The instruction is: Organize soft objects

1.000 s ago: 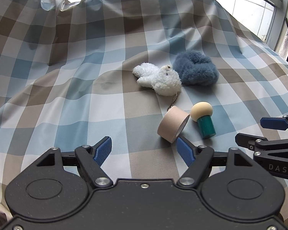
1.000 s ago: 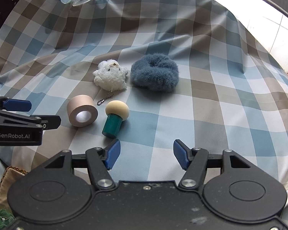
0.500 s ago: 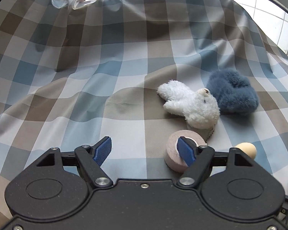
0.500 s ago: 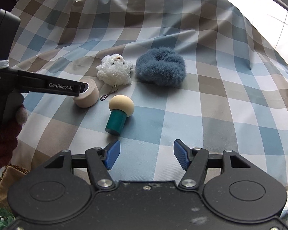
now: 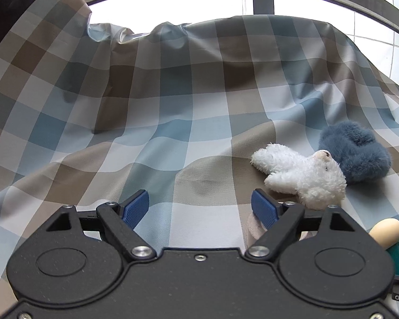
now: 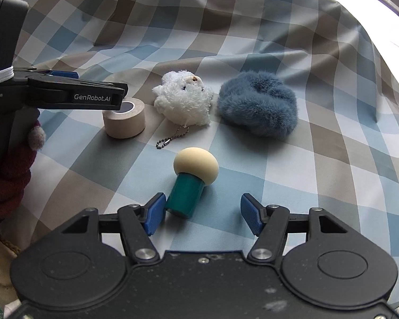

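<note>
On the checked cloth (image 6: pixel 319 159) lie a white plush bear (image 6: pixel 185 98) with a ball chain, a fluffy blue scrunchie (image 6: pixel 258 106), a beige tape roll (image 6: pixel 125 119) and a cream-capped mushroom sponge with a teal base (image 6: pixel 191 180). My left gripper (image 5: pixel 199 208) is opening with only cloth between its pads. Its right finger stands over the tape roll (image 5: pixel 252 230), which is mostly hidden. The bear (image 5: pixel 303 178) and scrunchie (image 5: pixel 356 156) lie ahead to its right. My right gripper (image 6: pixel 202 215) is open, with the teal base just inside its left pad.
A hand in a dark red fuzzy glove (image 6: pixel 10 180) holds the left gripper (image 6: pixel 101 83) at the left edge. Something woven and tan (image 6: pixel 0 265) sits at the lower left. The cloth rises in folds toward a bright window (image 5: pixel 173 5) behind.
The left gripper moved in over the tape roll and its jaws widened. The right gripper came down and forward, so the mushroom sponge now lies at its left pad.
</note>
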